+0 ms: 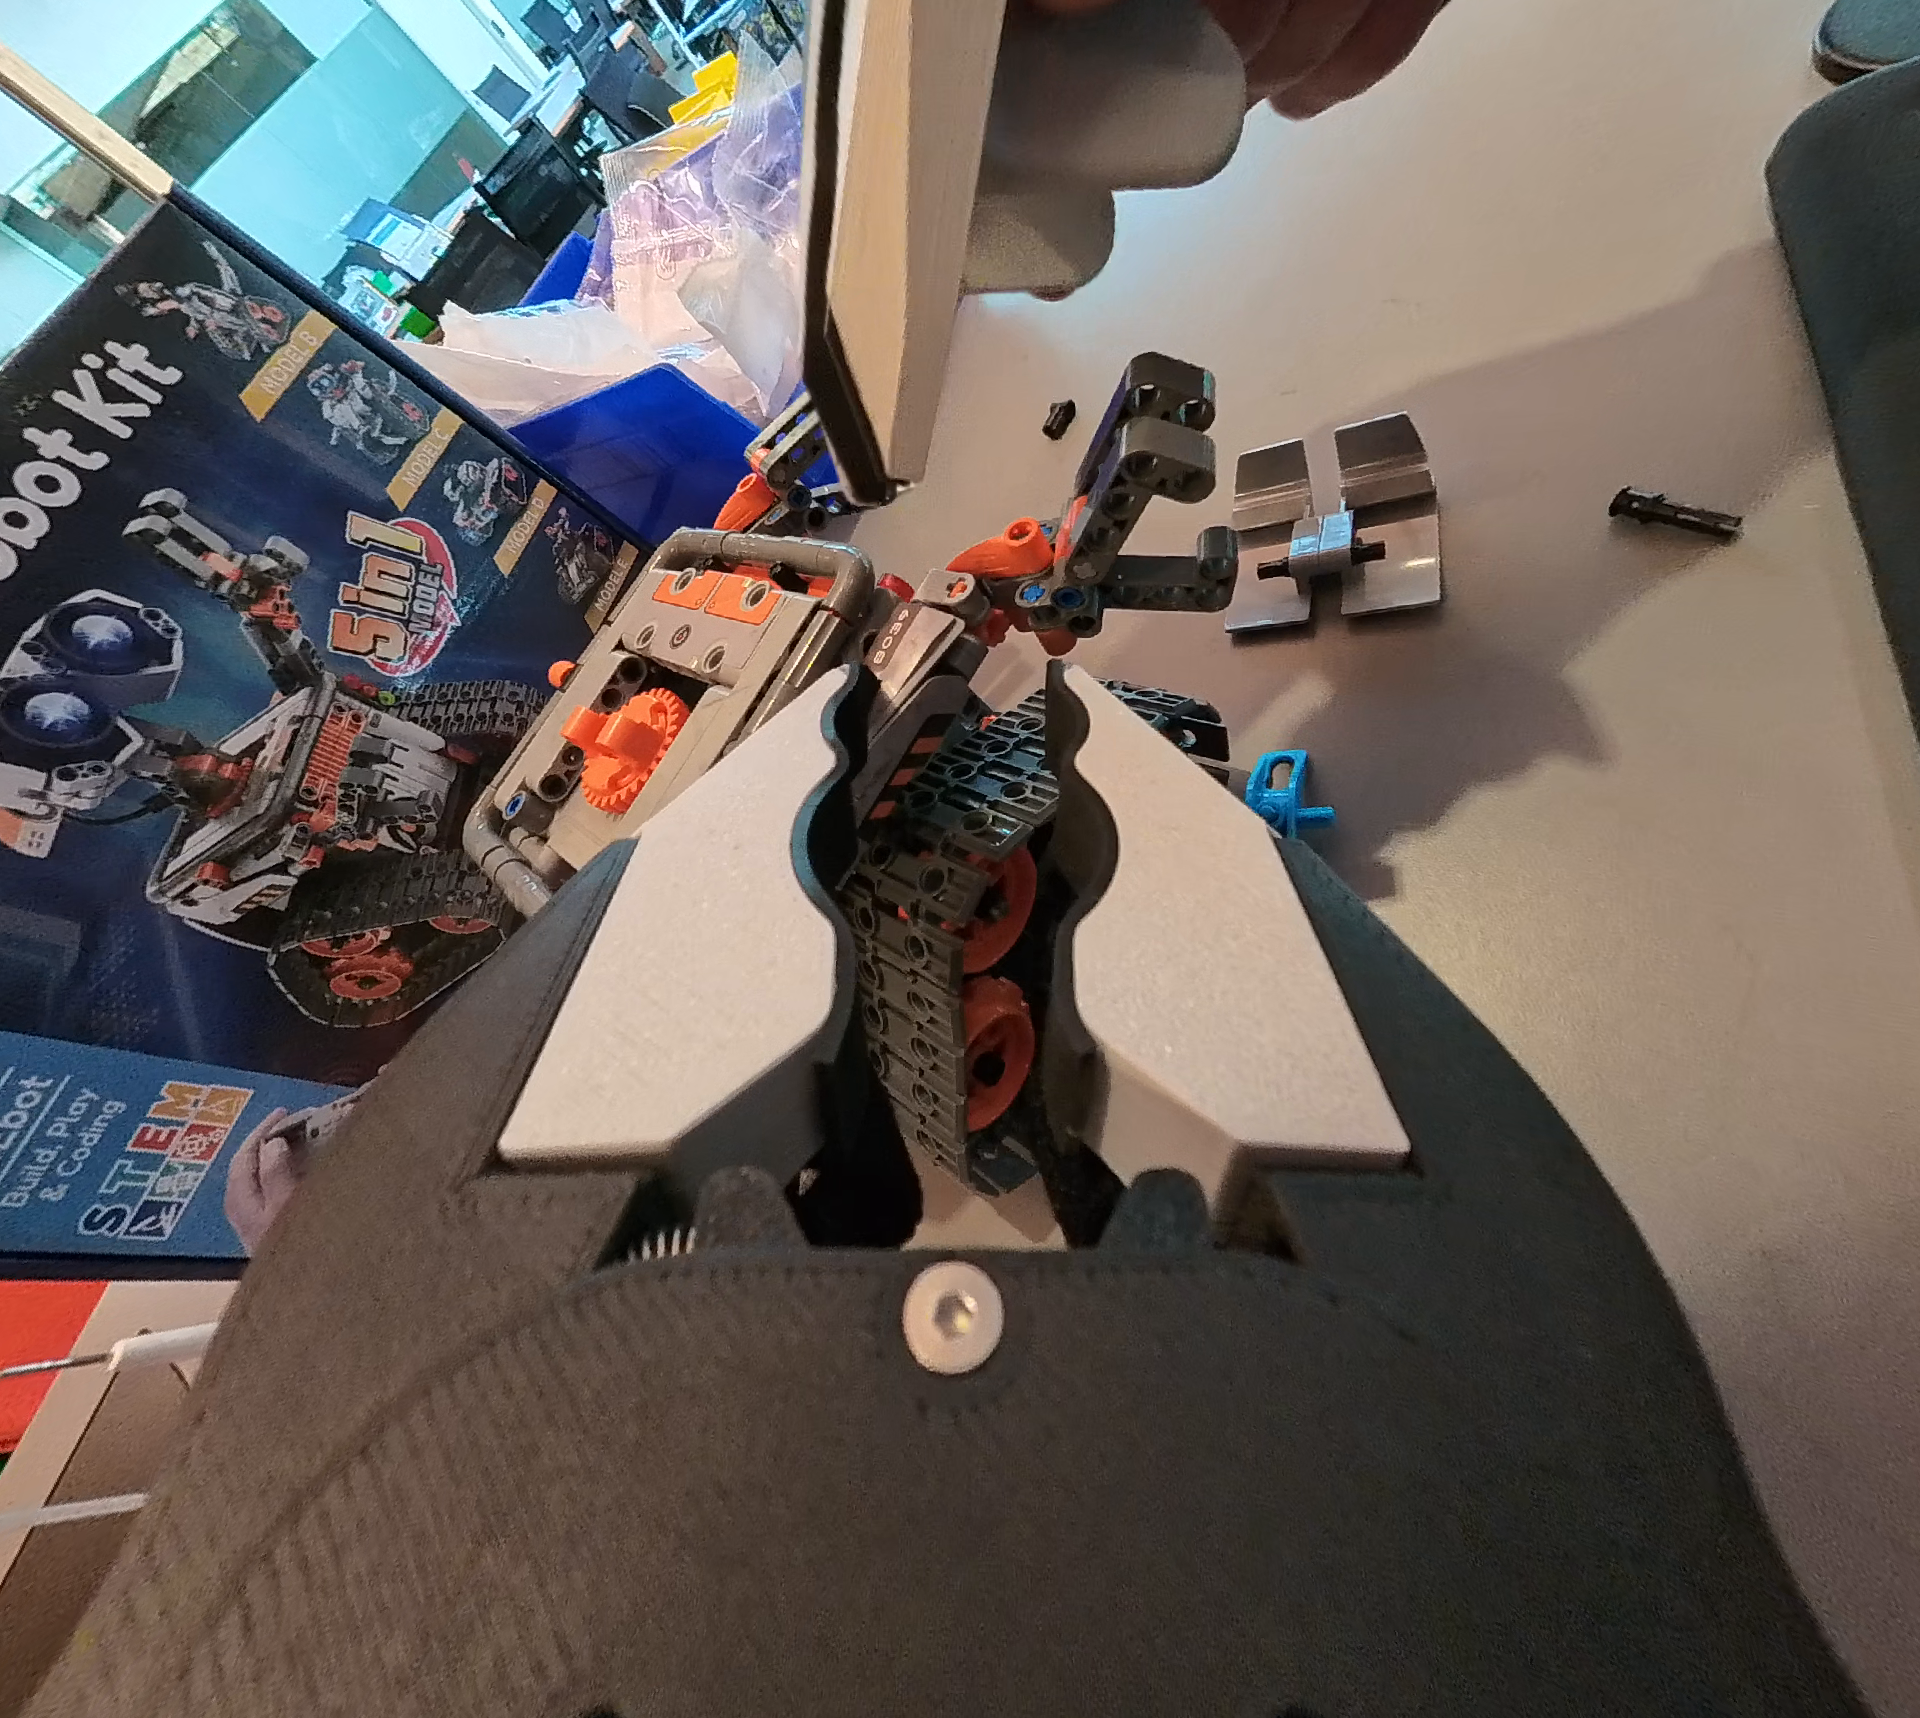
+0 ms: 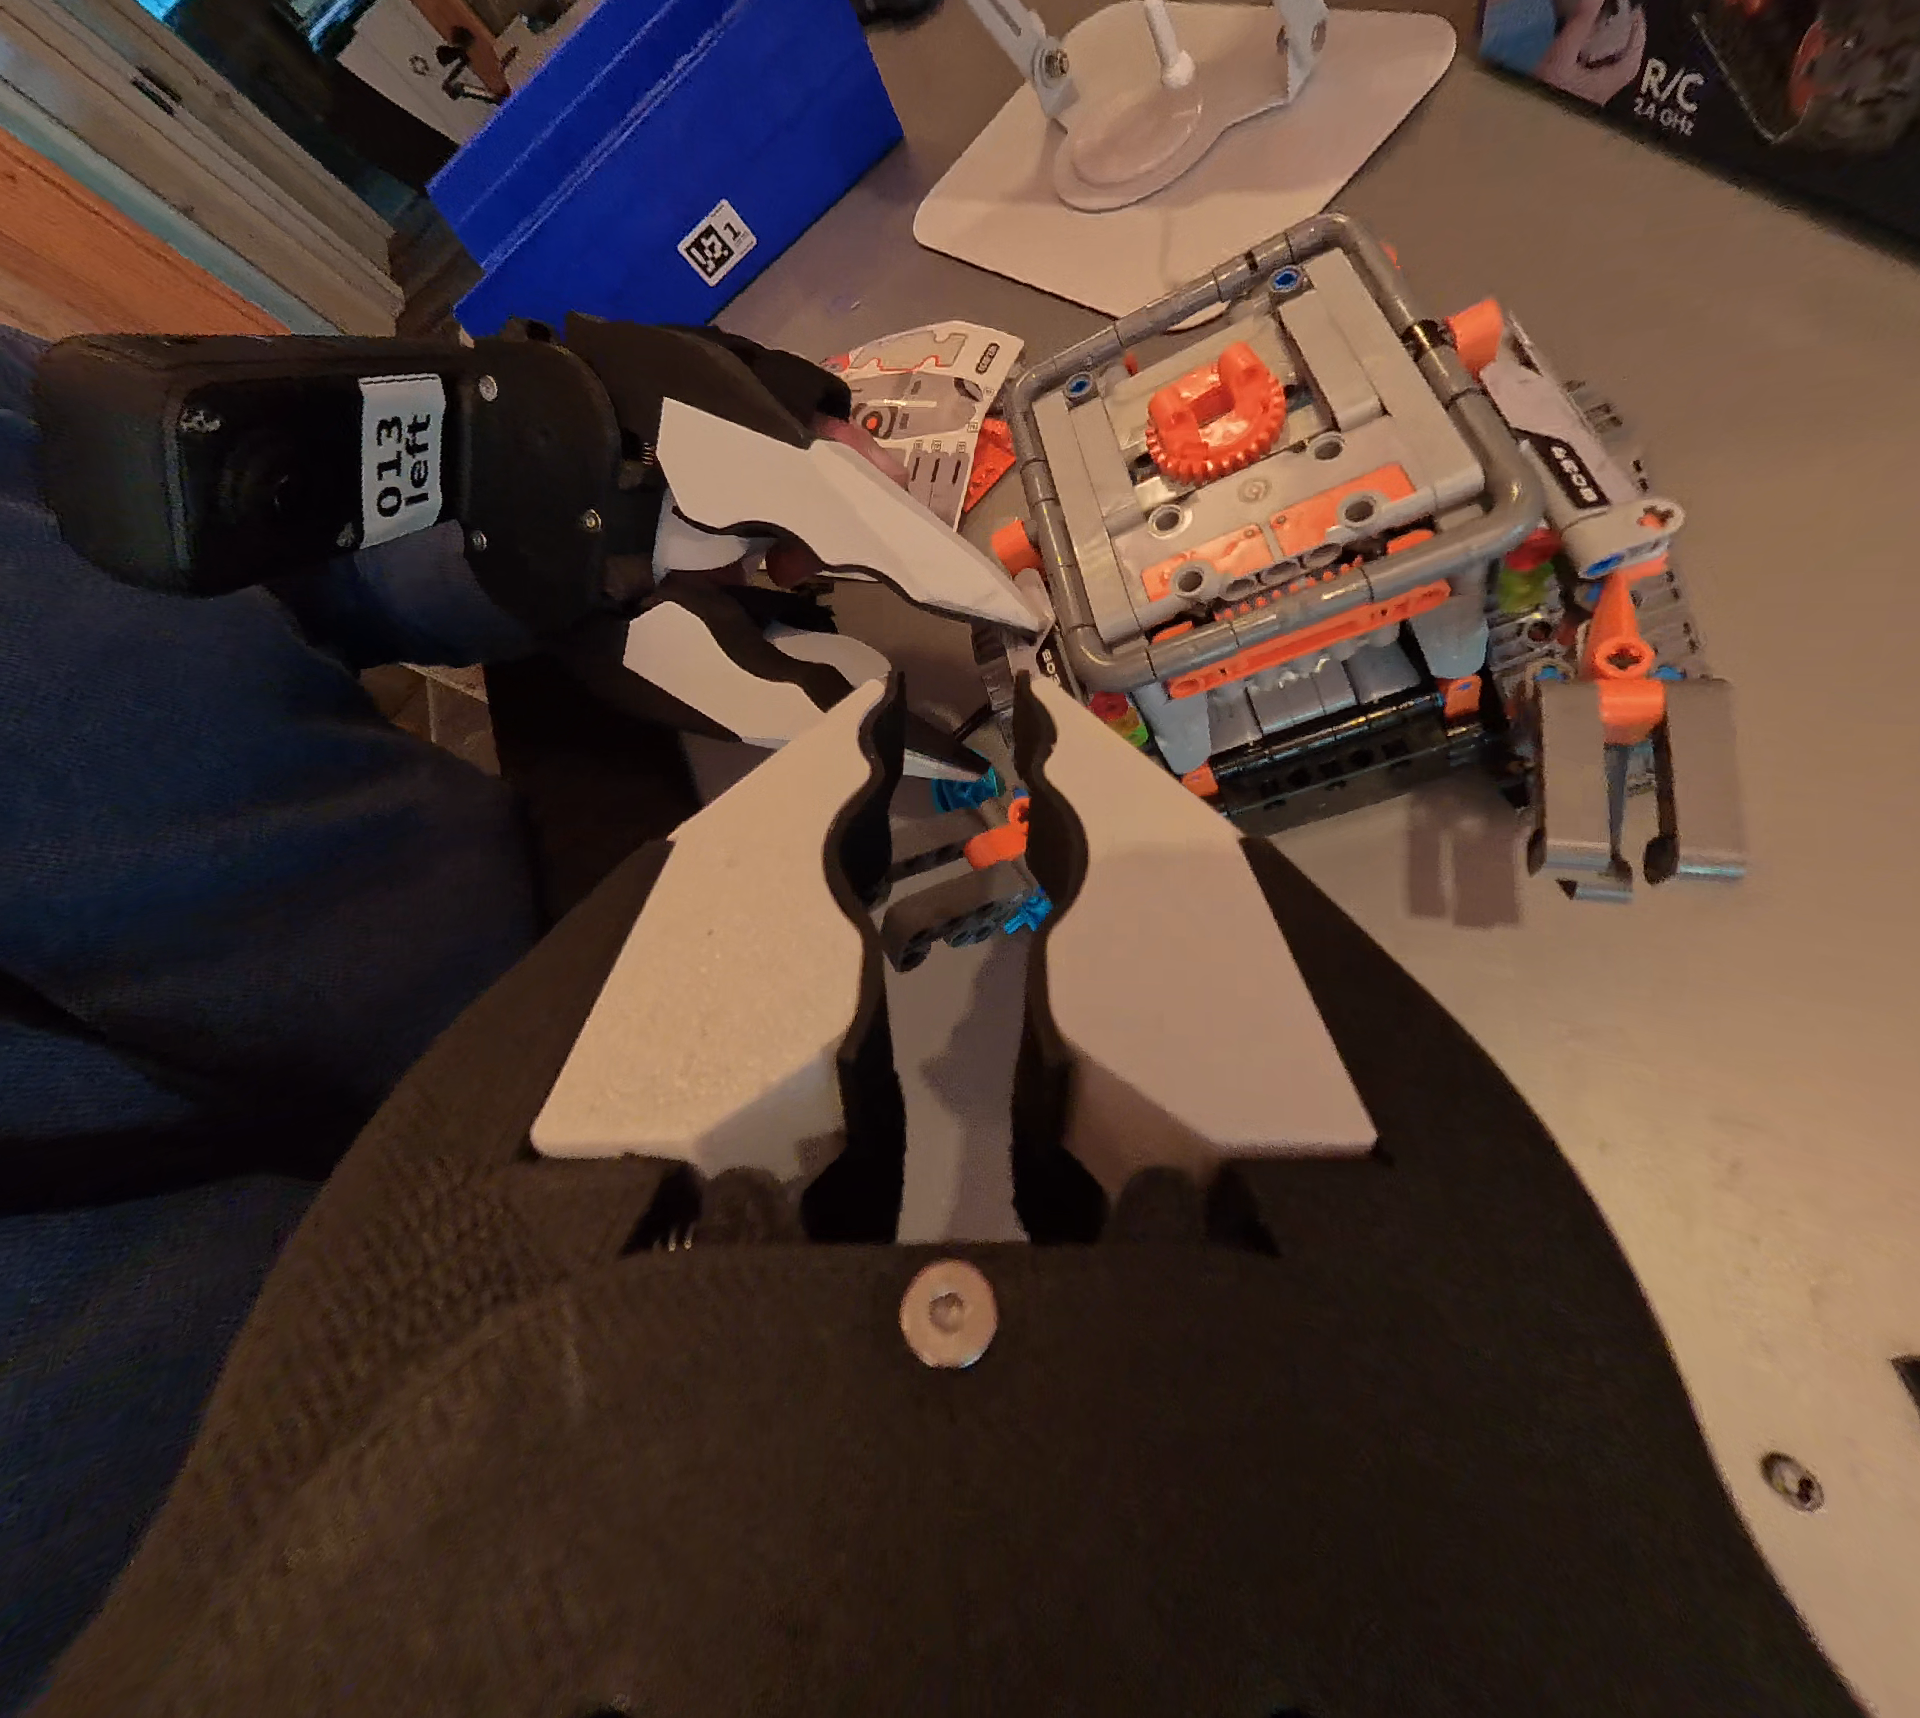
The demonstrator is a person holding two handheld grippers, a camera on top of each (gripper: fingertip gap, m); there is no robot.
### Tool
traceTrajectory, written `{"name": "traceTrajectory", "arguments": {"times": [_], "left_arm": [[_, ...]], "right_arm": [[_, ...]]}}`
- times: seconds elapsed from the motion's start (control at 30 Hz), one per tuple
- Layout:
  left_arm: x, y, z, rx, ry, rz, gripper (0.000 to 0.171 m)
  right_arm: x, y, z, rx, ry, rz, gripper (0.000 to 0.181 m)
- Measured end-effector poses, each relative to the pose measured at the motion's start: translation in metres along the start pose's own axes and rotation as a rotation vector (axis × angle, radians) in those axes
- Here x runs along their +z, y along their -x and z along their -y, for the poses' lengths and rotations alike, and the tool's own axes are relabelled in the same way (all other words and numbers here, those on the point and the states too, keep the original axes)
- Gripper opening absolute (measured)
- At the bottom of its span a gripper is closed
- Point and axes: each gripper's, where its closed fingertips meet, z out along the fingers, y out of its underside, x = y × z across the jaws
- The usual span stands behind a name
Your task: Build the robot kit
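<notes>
A: Where's our brick-built tracked model (image 2: 1278, 484) rn?

B: On the grey table (image 1: 1558, 941), in front of the kit box (image 1: 260, 629), w/ the blue bin (image 2: 665, 110) behind it. We've got it on the near side: our left gripper (image 1: 956, 681) is pinching its black track (image 1: 935, 899), tongs pressed on either side of the belt over the orange wheels.

A: And the right gripper (image 2: 956, 692)?

B: Tongs nearly together, narrow gap. A small grey arm (image 2: 935, 884) w/ orange and blue pins sits between them. Whether they bite it or just straddle it, we can't tell.

A: How do we reckon it handles?

B: Prob. light but fragile, since it's all clip-fit bits. The track looks like linked segments, so we'd expect it to flex and slide on the wheels, i.e. a soft hold. The grey frame round the top, by the orange gear (image 2: 1210, 421), looks the stiffest place to take it. The thin arms we'd judge likely to pop off if pulled.

A: Loose stuff nearby?

B: A grey claw part (image 1: 1335, 525), a black pin (image 1: 1673, 515) and a small blue piece (image 1: 1283, 785), all apart from the model
</notes>
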Motion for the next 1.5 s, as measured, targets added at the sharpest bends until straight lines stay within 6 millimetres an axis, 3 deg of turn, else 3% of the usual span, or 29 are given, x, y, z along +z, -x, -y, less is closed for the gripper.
{"name": "traceTrajectory", "arguments": {"times": [0.33, 0.7, 0.87, 1.23, 1.5], "left_arm": [[-0.001, 0.002, -0.001, 0.02, 0.016, -0.036, 0.029], [-0.002, 0.001, -0.001, 0.074, 0.056, -0.041, 0.029], [0.002, 0.001, -0.001, 0.05, 0.101, -0.065, 0.035], [0.01, -0.005, 0.002, 0.163, 0.168, -0.07, 0.037], [0.014, -0.01, 0.001, 0.251, 0.2, -0.058, 0.045]], "right_arm": [[0.022, -0.019, -0.009, -0.222, 0.081, -0.229, 0.0], [0.013, -0.021, -0.011, -0.374, 0.197, -0.415, 0.0], [0.004, -0.017, -0.006, -0.319, 0.107, -0.378, 0.0], [0.002, -0.031, -0.022, -0.126, -0.035, -0.332, 0.0], [-0.002, -0.033, -0.023, -0.121, -0.069, -0.326, 0.0]]}}
